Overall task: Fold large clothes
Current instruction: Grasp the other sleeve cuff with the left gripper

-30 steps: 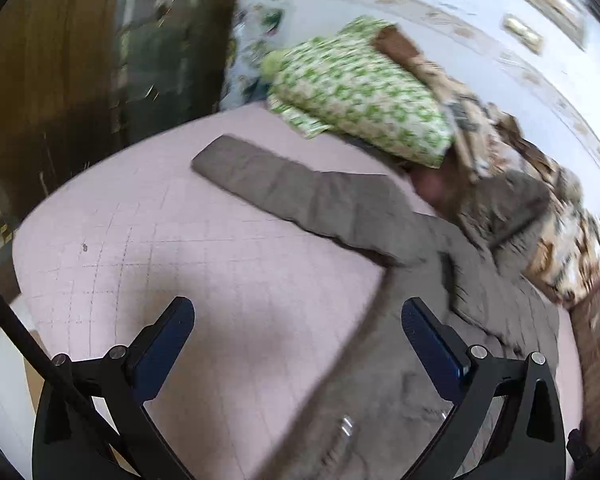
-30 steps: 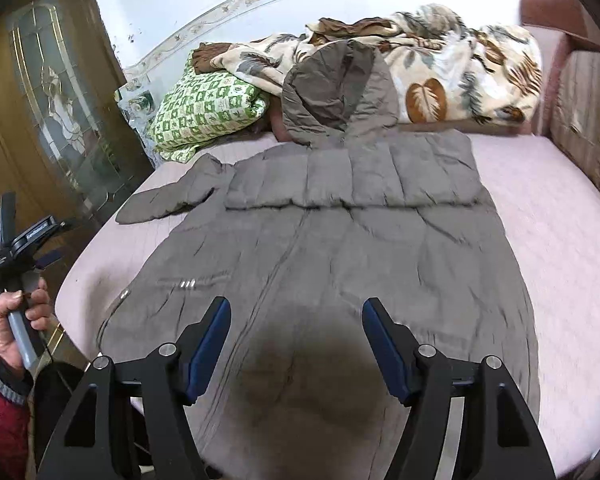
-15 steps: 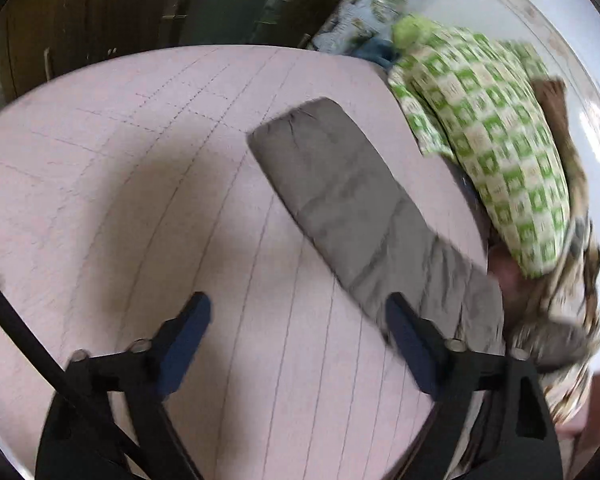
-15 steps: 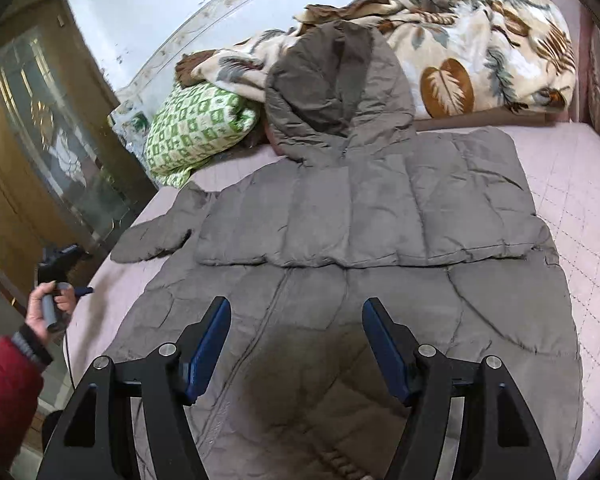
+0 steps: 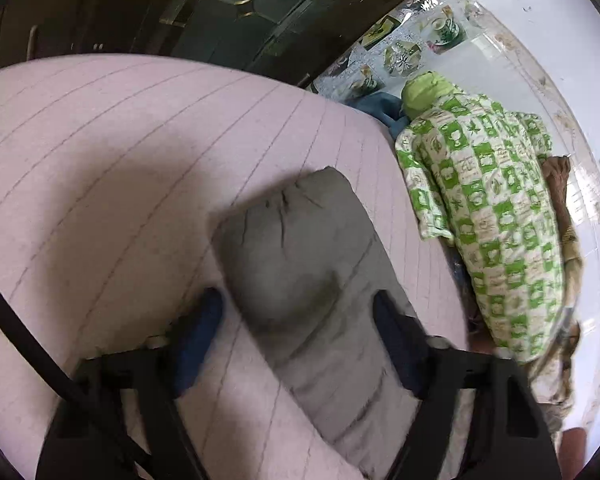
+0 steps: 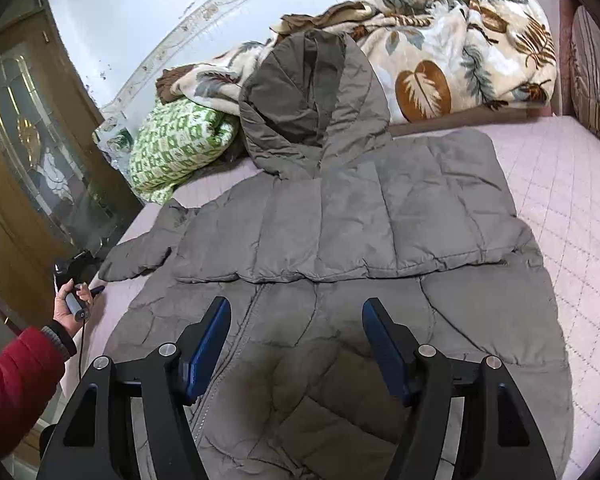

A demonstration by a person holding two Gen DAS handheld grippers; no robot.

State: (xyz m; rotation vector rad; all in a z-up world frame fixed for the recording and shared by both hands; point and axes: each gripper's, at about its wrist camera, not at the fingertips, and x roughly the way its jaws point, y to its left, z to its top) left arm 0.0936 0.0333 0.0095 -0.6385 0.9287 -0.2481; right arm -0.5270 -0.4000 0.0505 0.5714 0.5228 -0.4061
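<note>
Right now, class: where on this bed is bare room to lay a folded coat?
Bare pink bedspread lies right of the grey coat, bordered by the sofa arm. More lies beyond the outstretched sleeve. The head end is crowded: leaf blanket, green pillow.

A grey padded hooded coat [image 6: 332,272] lies spread flat across the frame's centre, hood at top, one sleeve [image 5: 300,256] stretched toward the left.

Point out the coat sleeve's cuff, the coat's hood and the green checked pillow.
sleeve cuff [image 5: 300,216]: left wrist view, rounded end.
hood [image 6: 312,96]: right wrist view, dark lining.
green checked pillow [image 5: 496,216]: left wrist view, middle of cover.
</note>
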